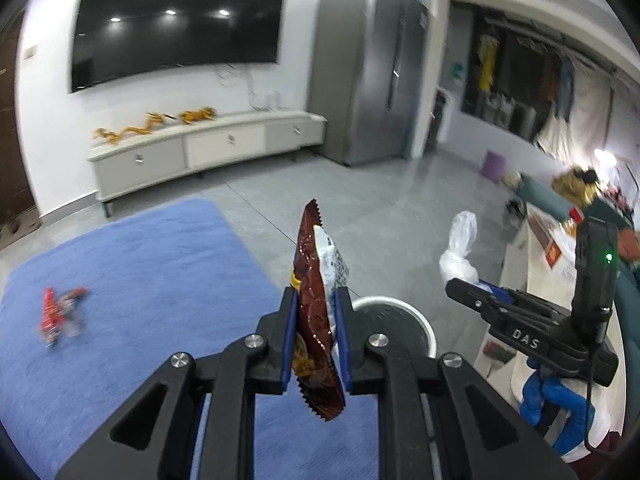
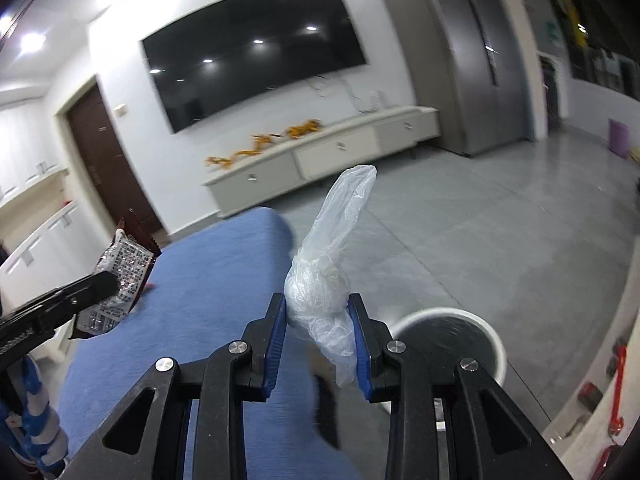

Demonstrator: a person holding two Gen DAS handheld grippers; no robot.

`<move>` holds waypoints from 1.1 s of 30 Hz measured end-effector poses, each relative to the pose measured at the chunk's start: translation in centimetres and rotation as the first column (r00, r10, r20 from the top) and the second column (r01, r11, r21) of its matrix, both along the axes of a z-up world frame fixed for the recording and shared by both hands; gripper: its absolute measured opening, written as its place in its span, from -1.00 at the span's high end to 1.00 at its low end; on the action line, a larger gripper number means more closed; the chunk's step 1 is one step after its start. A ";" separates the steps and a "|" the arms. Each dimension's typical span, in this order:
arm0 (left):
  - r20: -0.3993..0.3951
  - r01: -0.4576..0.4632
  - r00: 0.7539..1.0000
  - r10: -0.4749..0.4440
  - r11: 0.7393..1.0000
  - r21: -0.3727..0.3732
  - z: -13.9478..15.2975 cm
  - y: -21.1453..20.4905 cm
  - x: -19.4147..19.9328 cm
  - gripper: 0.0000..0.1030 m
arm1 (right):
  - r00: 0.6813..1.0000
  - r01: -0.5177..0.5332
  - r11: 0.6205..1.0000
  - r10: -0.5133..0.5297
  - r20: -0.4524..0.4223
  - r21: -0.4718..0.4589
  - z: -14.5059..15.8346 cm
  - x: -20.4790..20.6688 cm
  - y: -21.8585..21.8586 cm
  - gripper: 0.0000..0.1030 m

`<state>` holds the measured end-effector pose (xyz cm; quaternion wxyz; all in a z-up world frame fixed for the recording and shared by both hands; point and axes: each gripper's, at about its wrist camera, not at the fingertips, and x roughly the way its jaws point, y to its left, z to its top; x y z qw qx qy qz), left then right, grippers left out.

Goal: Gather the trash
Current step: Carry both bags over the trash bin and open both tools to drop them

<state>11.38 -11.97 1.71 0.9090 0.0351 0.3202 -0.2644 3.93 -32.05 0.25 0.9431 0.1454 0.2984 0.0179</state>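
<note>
1. Brown snack wrapper (image 1: 316, 312) clamped upright in the left claw (image 1: 316, 344), at lower centre of the left wrist frame, above the blue rug (image 1: 140, 280).
2. Crumpled clear plastic bag (image 2: 324, 280) pinched between the blue pads of the right claw (image 2: 320, 344), at centre of the right wrist frame.
3. White bin (image 2: 480, 328) with dark inside, on the grey floor just right of both claws.
4. Red wrapper (image 1: 60, 312) lying on the rug, at the left edge, blurred.
5. Black TV (image 1: 180, 20) on the wall, upper left; long white cabinet (image 1: 208, 144) under it.
</note>
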 end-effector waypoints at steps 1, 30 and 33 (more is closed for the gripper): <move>-0.013 0.017 1.000 -0.016 1.000 0.010 -0.5 -1.2 0.5 0.67 | 1.000 0.019 1.000 -0.019 -0.016 0.005 -0.6 0.2 -1.0 0.45; -0.434 0.176 0.890 -0.136 0.983 0.053 -17.5 -20.4 14.8 0.40 | 0.896 0.220 0.974 -0.178 -0.407 0.058 -17.3 8.8 -14.0 0.30; -0.453 0.182 0.879 -0.148 0.983 0.032 -17.6 -20.7 15.0 0.22 | 0.891 0.218 0.975 -0.179 -0.416 0.048 -17.7 8.9 -14.2 0.01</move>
